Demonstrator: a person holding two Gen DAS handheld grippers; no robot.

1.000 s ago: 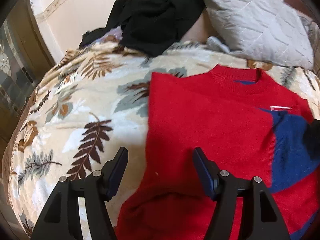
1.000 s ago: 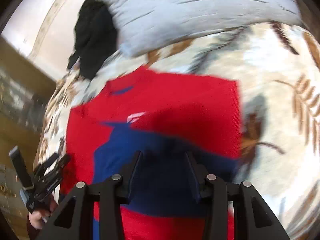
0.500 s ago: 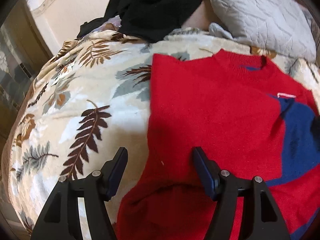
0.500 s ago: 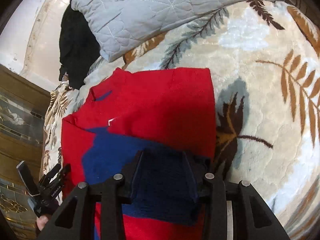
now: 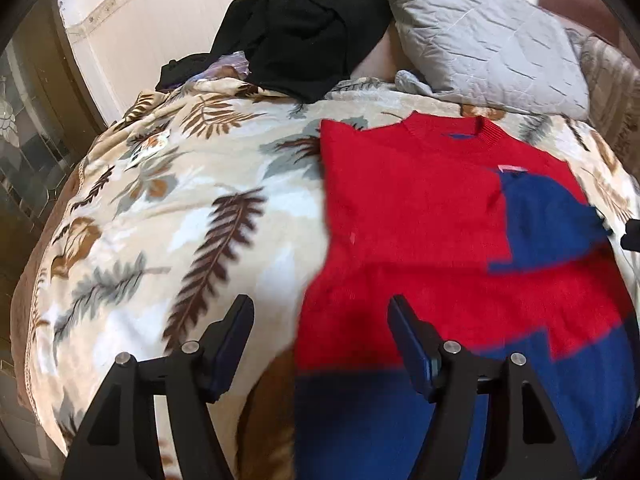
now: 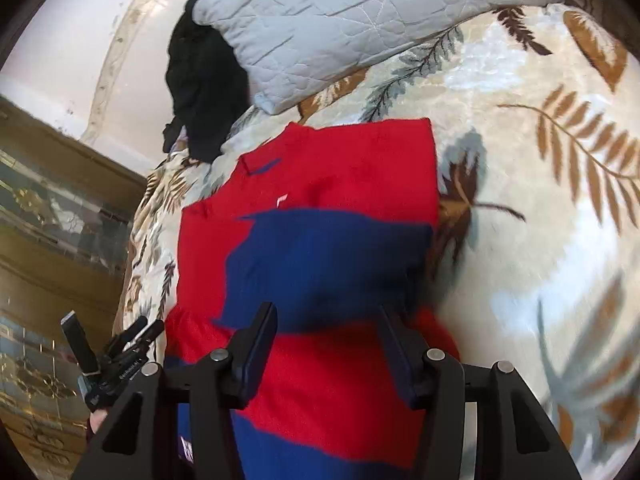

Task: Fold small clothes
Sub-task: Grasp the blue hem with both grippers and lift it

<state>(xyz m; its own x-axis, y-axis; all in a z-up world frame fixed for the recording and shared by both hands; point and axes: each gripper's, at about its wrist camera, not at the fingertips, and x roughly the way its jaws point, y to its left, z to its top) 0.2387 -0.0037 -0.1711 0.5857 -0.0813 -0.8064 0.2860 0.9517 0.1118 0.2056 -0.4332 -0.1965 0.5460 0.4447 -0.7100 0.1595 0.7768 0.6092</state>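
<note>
Left gripper (image 5: 320,340): jaws stand wide apart with nothing between the pads; it hangs over the sweater's left edge, one finger above the blanket, the other above red knit.
Right gripper (image 6: 326,344): jaws are opening and grip nothing; both fingers hover over the sweater's folded blue-and-red part, with cloth showing in the gap below them.
Sweater (image 5: 432,216): lies flat on the bed directly under and ahead of both tools. Red body with blue blocks, its side parts folded in over the middle, neckline at the far end, pointing away from the fingers.
White tag (image 5: 510,168): small, on the sweater's chest, ahead and to the right of the left tool.
Blanket (image 5: 168,216): cream with brown and grey leaf print, beneath the sweater; it spreads to the left of the left tool and to the right of the right tool.
Other gripper in the right view (image 6: 116,356): the left tool shows low at the left, just beside the sweater's edge, with part of a hand below it.
Grey pillow (image 5: 488,44): quilted, beyond the neckline, ahead and to the right, near the sweater; contact cannot be told.
Black garment (image 5: 304,28): crumpled heap at the far end, left of the pillow, well apart from the sweater.
Wall (image 5: 120,24): pale, behind the heap.
In the way: nothing lies between either tool and the sweater.
</note>
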